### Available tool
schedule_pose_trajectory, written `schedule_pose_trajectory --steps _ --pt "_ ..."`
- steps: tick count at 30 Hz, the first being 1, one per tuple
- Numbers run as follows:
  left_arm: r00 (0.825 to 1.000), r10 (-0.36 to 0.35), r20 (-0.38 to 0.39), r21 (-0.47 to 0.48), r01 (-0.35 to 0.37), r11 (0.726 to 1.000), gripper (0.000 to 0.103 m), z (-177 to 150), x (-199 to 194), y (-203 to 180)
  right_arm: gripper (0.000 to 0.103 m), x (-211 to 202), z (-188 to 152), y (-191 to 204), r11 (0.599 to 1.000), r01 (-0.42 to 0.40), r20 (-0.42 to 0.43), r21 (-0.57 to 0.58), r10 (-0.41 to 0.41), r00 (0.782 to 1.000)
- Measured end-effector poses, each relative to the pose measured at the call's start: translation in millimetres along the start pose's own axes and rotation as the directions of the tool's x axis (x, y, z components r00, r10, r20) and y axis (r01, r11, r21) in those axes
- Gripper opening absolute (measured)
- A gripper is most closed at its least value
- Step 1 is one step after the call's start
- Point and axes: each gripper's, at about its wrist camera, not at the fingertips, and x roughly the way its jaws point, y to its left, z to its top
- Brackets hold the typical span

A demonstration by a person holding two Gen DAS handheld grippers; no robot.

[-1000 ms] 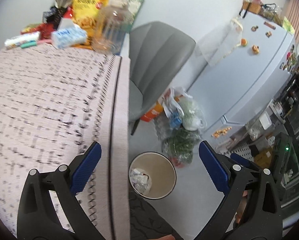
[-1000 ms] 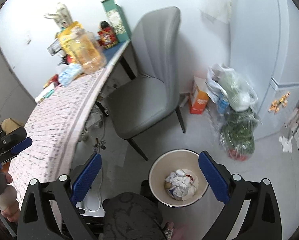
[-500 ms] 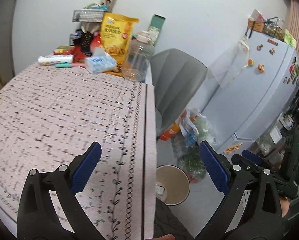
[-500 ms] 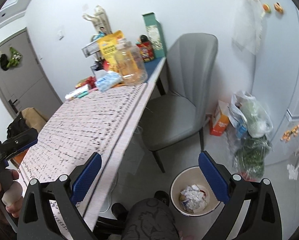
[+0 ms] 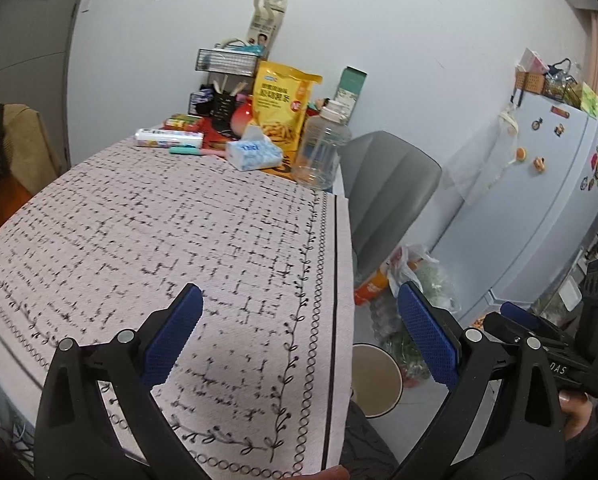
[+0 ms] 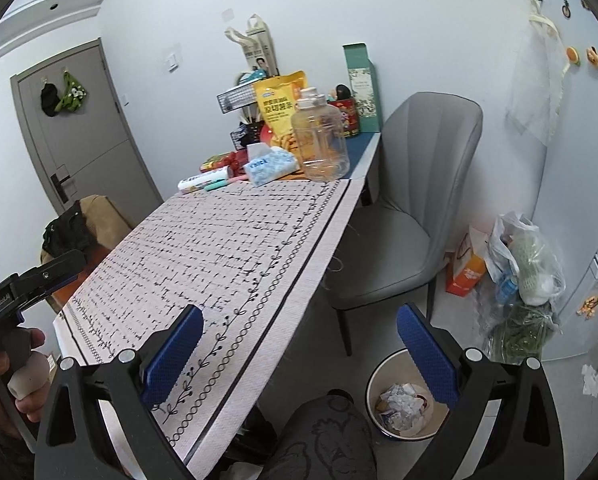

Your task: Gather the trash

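Now my desk under its patterned cloth fills most of both views, with the grey chair beside it. Past the desk edge, the bin on the floor holds crumpled trash, and both my left tongs and right tongs gape wide, gripping nothing.

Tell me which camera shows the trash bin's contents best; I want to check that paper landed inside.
The right wrist view: it looks down into the trash bin, where crumpled paper lies on the bottom, between the open right gripper fingers. The left wrist view shows only part of the bin's rim and inner wall beside the table edge, with no contents visible.
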Motion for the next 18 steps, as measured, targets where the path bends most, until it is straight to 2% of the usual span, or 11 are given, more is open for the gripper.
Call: schedule_pose_trajectory --steps 18 --pt "0.996 0.077 0.050 0.003 -0.078 0.997 0.097 -44 -53 10 0.095 -23 -28 24 0.996 -0.053 0.014 -0.065 0.054 0.998"
